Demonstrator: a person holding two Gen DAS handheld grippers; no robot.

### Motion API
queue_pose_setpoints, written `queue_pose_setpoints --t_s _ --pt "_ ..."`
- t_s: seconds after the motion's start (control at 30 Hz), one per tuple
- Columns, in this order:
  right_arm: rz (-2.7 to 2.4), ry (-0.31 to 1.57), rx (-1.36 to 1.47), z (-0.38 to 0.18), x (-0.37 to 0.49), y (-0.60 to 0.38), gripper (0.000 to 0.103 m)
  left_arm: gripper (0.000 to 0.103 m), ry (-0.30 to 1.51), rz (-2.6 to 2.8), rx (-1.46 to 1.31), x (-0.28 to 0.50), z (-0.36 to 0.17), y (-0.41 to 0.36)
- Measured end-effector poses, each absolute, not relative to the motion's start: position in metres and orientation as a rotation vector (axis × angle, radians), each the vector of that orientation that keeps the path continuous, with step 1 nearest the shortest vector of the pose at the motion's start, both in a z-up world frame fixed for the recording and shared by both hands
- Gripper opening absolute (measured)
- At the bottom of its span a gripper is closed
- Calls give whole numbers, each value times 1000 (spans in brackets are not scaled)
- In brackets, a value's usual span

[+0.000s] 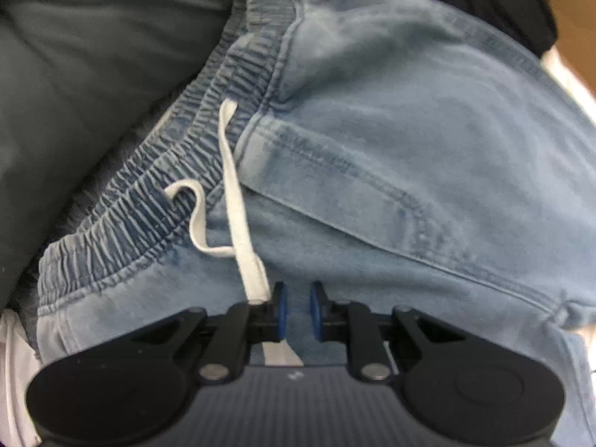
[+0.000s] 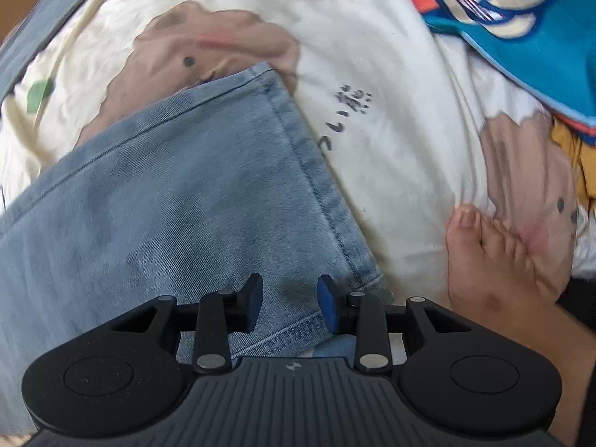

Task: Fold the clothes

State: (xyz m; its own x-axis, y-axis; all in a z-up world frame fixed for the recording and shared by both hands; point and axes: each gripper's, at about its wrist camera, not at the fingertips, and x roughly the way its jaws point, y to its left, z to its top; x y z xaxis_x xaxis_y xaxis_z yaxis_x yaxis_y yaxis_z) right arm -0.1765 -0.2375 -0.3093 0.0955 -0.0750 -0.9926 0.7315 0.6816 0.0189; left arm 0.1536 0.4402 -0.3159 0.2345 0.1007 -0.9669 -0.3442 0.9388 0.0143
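Left wrist view: the jeans (image 1: pixel 391 141) lie under the left gripper (image 1: pixel 296 309), whose fingers are narrowly parted over the denim; whether cloth is pinched cannot be told. The white drawstring (image 1: pixel 238 201) could be caught instead. At the hem (image 2: pixel 316 171) of the jeans the right gripper (image 2: pixel 288 303) is seen open, holding nothing. Beside the hem a bare foot (image 2: pixel 484 260) leaves little room; beyond the hem, the cream sheet (image 2: pixel 391 74) is free.

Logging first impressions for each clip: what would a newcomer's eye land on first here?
Light-blue jeans fill the left wrist view, their white drawstring trailing down to the left hand-held gripper. In the right wrist view a hemmed jeans leg lies on a cream cartoon-print sheet, with a bare foot at right.
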Motion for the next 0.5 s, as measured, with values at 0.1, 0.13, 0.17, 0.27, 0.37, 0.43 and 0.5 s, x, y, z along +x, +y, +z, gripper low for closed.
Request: queue_pose_setpoints --t_s 0.1,0.13,0.17,0.27,0.37,0.43,0.5 --pt "-689 1334 669 -307 -185 -246 39 19 1310 302 -273 134 -308 438" --pt "-699 1329 691 -308 -188 -249 39 20 1319 303 -279 127 -307 436" --pt "-707 1327 714 -309 -191 -252 39 20 1328 305 -277 120 -305 434" --pt "-723 1323 789 -316 -201 -258 39 21 1339 309 -290 93 -296 430" --pt "-728 1324 859 -323 -210 -262 39 25 1340 306 -306 66 -286 427" --pt "-729 1328 918 -329 -216 -266 41 26 1345 311 -313 53 -280 428" --pt "-734 1348 989 -338 -223 -269 43 27 1351 319 -321 41 -275 429"
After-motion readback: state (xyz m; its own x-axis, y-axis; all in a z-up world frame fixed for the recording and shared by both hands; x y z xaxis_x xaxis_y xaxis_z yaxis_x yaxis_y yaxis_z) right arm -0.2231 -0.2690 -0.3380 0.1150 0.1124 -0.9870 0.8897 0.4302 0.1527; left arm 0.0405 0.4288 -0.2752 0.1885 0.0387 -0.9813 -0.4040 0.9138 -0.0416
